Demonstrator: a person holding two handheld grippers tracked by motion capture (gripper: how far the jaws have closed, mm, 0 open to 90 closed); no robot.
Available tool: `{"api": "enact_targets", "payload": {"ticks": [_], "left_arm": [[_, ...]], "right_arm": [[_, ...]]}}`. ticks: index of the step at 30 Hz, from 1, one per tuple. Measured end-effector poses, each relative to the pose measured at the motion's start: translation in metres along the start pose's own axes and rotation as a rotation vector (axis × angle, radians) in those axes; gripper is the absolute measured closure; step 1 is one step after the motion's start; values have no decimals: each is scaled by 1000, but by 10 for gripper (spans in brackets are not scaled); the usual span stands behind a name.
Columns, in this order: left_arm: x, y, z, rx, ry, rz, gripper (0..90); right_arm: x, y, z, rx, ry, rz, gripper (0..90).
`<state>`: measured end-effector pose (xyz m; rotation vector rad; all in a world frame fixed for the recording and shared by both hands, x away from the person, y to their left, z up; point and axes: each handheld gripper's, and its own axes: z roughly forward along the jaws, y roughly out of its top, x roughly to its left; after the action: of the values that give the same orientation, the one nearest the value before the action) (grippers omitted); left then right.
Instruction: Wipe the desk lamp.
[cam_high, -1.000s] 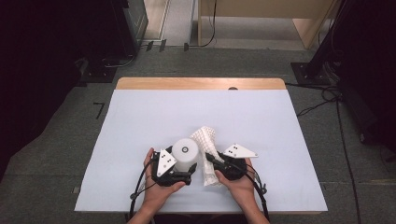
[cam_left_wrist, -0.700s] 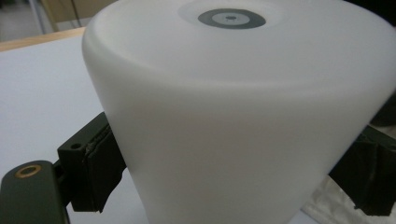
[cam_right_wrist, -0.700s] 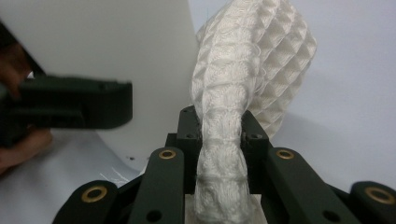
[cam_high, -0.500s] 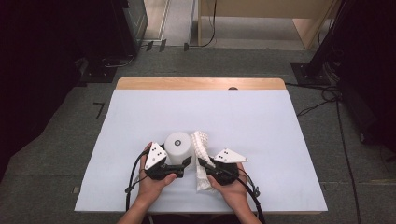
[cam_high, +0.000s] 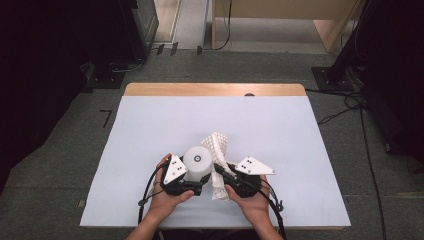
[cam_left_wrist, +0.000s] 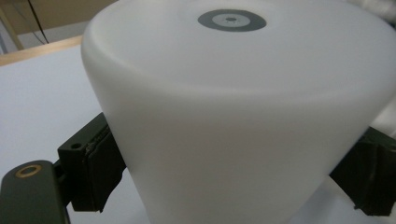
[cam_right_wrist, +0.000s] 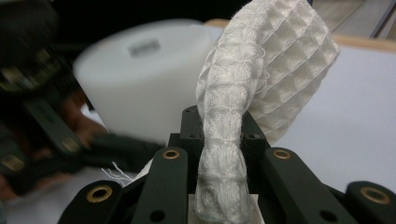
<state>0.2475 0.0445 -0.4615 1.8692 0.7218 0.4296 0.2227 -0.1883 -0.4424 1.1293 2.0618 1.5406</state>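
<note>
Table (cam_high: 150, 125) was white-covered. White cup (cam_high: 197, 162) stood upside down near its front edge; left gripper (cam_left_wrist: 233, 177) clamped its wall from both sides. Right gripper (cam_right_wrist: 219, 135) was closed tight on the waffle cloth (cam_right_wrist: 266, 60), just beside the cup. Risks: slick tapered wall could slip from the pads; cloth could snag and tip the cup. Cup rim and cloth's lower end were hidden.
</note>
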Motion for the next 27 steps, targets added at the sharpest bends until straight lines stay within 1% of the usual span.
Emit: {"api": "enact_targets", "payload": {"ticks": [3, 4, 6, 8, 11, 13, 15, 18, 20, 21, 22, 23, 24, 26, 27], "left_arm": [[4, 0, -2, -14, -8, -17, 87], [5, 0, -2, -9, -12, -15, 87], [4, -2, 0, 3, -22, -7, 87], [3, -4, 3, 14, -29, 10, 87], [1, -7, 7, 33, -23, 42, 87], [1, -9, 9, 35, -26, 48, 87], [1, -12, 10, 31, -33, 37, 86], [1, -13, 9, 29, -30, 33, 85], [1, -14, 8, 25, -28, 19, 83], [0, -14, 8, 31, -19, 12, 77], [0, -14, 8, 36, -9, 6, 37], [-1, -14, 7, 29, 4, -13, 13], [-2, -14, 6, 22, 8, -30, 0], [-6, -14, 6, 20, 38, -45, 0], [-9, -13, 6, 24, 61, -49, 0]], "right_arm": [[-3, -12, 11, 59, -4, 14, 774], [-4, -16, 15, 79, -4, 16, 774], [-5, -18, 18, 93, -12, 20, 775], [-5, -15, 15, 84, -15, 25, 775], [-4, -6, 5, 36, -13, 22, 775], [-4, 0, 1, 13, -15, 9, 775], [-6, 1, -1, 6, -20, 9, 775], [-12, -4, 0, 20, -30, 25, 774], [-16, -8, 2, 29, -43, 36, 774], [-18, -9, 3, 33, -44, 38, 773], [-19, -11, 4, 36, -51, 40, 772], [-20, -11, 4, 38, -51, 40, 769], [-21, -12, 5, 42, -57, 41, 764], [-22, -13, 5, 49, -65, 40, 752], [-23, -14, 5, 53, -68, 42, 749]]}}
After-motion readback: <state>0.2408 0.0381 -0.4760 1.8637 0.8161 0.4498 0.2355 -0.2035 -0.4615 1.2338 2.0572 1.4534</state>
